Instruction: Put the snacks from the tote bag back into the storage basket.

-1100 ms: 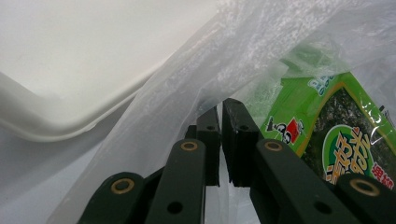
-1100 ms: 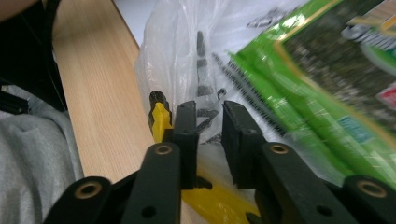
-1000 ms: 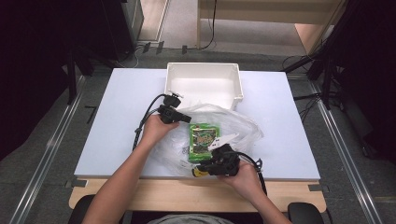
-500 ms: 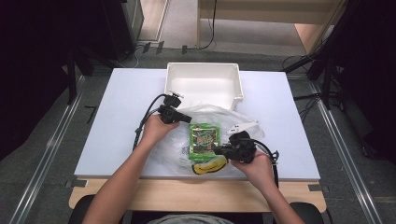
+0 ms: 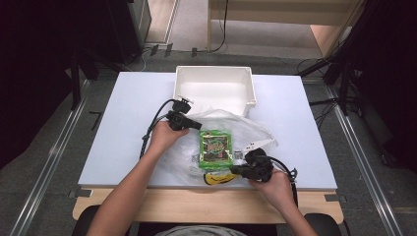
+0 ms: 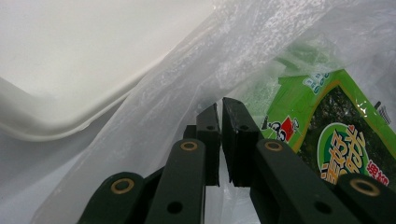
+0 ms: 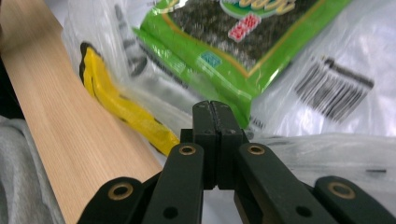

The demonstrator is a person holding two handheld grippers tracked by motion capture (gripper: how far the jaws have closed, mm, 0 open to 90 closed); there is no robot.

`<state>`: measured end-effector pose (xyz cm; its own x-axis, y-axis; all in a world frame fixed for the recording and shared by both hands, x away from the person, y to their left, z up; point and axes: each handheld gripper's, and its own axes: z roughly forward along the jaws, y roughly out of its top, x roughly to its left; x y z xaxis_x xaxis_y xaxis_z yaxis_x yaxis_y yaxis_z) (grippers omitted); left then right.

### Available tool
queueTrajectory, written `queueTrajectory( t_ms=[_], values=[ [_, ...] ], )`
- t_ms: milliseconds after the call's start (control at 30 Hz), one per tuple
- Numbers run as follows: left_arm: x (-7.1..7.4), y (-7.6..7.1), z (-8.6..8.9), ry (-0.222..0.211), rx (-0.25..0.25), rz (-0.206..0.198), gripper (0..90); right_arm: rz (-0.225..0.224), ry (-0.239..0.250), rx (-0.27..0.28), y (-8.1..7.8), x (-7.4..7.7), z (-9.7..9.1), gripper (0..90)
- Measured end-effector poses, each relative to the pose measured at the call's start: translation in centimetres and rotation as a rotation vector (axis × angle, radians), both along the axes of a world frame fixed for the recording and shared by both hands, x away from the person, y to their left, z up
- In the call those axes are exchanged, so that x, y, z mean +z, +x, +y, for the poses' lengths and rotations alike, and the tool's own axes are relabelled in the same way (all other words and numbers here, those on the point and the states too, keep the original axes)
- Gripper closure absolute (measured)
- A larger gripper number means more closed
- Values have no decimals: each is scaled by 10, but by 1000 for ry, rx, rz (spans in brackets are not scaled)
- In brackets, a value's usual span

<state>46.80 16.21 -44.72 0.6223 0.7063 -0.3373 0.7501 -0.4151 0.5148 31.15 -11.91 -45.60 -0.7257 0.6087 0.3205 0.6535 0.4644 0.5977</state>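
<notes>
The clear plastic bag (image 5: 223,142) lay at the worktop's (image 5: 123,147) centre, at six o'clock of the white bin (image 5: 214,88), with the green seaweed packet (image 5: 215,149) and yellow packet (image 5: 216,178) inside. The left gripper (image 5: 196,124) pinched the bag's film at its ten o'clock edge. The right gripper (image 5: 235,170), jaws just closed together on film, sat at five o'clock.

The clear plastic bag (image 5: 246,130) looks thin, crinkled and glossy; the green packet (image 5: 215,148) inside is shiny film (printed). The white bin (image 5: 215,88) is smooth matt plastic; the worktop (image 5: 123,147) edge is pale wood.
</notes>
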Motion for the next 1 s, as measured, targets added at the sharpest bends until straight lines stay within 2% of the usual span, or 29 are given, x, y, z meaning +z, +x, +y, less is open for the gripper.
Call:
queueTrajectory(
  t_ms=[133, 433, 600, 800, 1000],
  values=[
    [0, 0, -1, 2, -2, 1, 867, 21, -20, -8, -3, -5, -2, 900],
    [-2, 0, -1, 17, -2, -4, 865, 31, -34, 6, -10, -11, -5, 900],
    [-1, 0, -1, 3, 3, -3, 859, 47, -39, 25, -14, -12, -5, 900],
    [6, -3, -1, -9, -10, -6, 830, 0, -29, 20, -10, -7, -3, 866],
    [18, -10, -1, -57, -22, -7, 712, -42, 7, 1, -8, 3, -3, 794]
  ],
)
